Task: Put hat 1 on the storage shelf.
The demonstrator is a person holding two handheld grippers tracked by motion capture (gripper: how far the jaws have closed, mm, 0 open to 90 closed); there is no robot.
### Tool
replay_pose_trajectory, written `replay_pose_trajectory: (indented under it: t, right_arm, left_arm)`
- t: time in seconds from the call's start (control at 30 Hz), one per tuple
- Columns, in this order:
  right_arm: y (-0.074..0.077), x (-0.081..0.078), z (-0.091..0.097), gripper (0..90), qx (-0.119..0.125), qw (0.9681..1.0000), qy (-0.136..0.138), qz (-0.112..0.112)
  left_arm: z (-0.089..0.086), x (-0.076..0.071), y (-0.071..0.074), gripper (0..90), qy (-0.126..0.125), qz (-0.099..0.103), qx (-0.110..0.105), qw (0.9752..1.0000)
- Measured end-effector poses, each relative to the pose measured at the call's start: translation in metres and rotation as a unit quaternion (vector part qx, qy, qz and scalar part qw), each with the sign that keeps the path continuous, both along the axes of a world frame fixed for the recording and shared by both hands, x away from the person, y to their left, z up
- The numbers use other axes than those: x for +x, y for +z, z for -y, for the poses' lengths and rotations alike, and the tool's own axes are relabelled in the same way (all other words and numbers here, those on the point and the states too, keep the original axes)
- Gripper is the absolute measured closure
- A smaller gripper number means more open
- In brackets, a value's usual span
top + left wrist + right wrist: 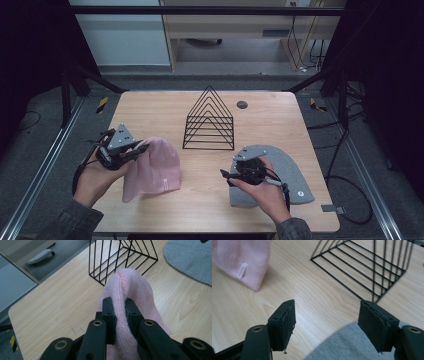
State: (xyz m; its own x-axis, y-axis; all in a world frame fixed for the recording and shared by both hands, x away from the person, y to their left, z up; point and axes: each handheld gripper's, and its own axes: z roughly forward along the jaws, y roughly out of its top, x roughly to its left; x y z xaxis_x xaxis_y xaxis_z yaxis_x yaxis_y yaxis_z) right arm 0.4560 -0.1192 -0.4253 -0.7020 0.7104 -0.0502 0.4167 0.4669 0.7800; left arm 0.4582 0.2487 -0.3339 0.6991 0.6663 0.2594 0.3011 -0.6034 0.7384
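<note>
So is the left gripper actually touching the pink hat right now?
Touching. The left gripper view shows the left gripper shut on a fold of the pink hat, with both pads pressed into the knit.

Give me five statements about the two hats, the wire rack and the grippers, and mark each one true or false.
1. The left gripper is shut on the pink hat. True.
2. The right gripper clamps the grey hat. False: its jaws stand open over it, nothing between them.
3. The black wire rack stands on the table beyond both hats. True.
4. The pink hat hangs on the rack. False: it is apart from it, partly on the table.
5. The grey hat lies flat on the table. True.
</note>
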Motion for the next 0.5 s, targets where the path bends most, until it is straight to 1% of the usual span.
replay_pose_trajectory:
  t: [0.13,0.17,0.2,0.23,0.27,0.3,0.33,0.37,0.4,0.5]
  right_arm:
    - [0.006,0.001,-0.015,33.1,-0.007,0.9997,0.022,0.0]
    - [0.007,0.001,-0.019,33.8,-0.007,0.9996,0.028,0.0]
    - [0.007,0.001,-0.019,33.8,-0.007,0.9996,0.028,0.0]
    - [0.008,0.002,-0.025,34.6,-0.009,0.9994,0.034,-0.002]
    - [0.009,0.003,-0.031,35.2,-0.011,0.9991,0.04,-0.002]
    - [0.009,0.003,-0.034,35.8,-0.01,0.9989,0.045,-0.003]
    - [0.01,0.004,-0.044,37.4,-0.008,0.9984,0.056,-0.005]
    - [0.01,0.005,-0.048,37.8,-0.008,0.9981,0.062,-0.005]
    - [0.01,0.005,-0.053,38.5,-0.009,0.9977,0.067,-0.006]
    - [0.007,0.007,-0.069,41.4,-0.013,0.9959,0.089,-0.011]
  left_arm:
    - [0.004,0.0,0.012,80.8,-0.007,0.012,0.011,0.9998]
    - [0.004,0.0,0.012,80.7,-0.007,0.012,0.011,0.9998]
    - [0.006,-0.001,0.017,80.7,-0.009,0.016,0.012,0.9998]
    - [0.008,-0.001,0.022,80.7,-0.012,0.02,0.011,0.9997]
    - [0.009,-0.001,0.025,80.7,-0.014,0.022,0.015,0.9995]
    - [0.01,-0.002,0.029,80.7,-0.013,0.025,0.011,0.9995]
    - [0.012,-0.001,0.036,80.7,-0.015,0.027,0.004,0.9995]
    - [0.013,-0.001,0.039,80.7,-0.018,0.029,-0.001,0.9994]
    - [0.015,-0.001,0.042,80.6,-0.02,0.029,-0.008,0.9993]
    - [0.019,-0.001,0.049,80.6,-0.028,0.028,-0.015,0.9991]
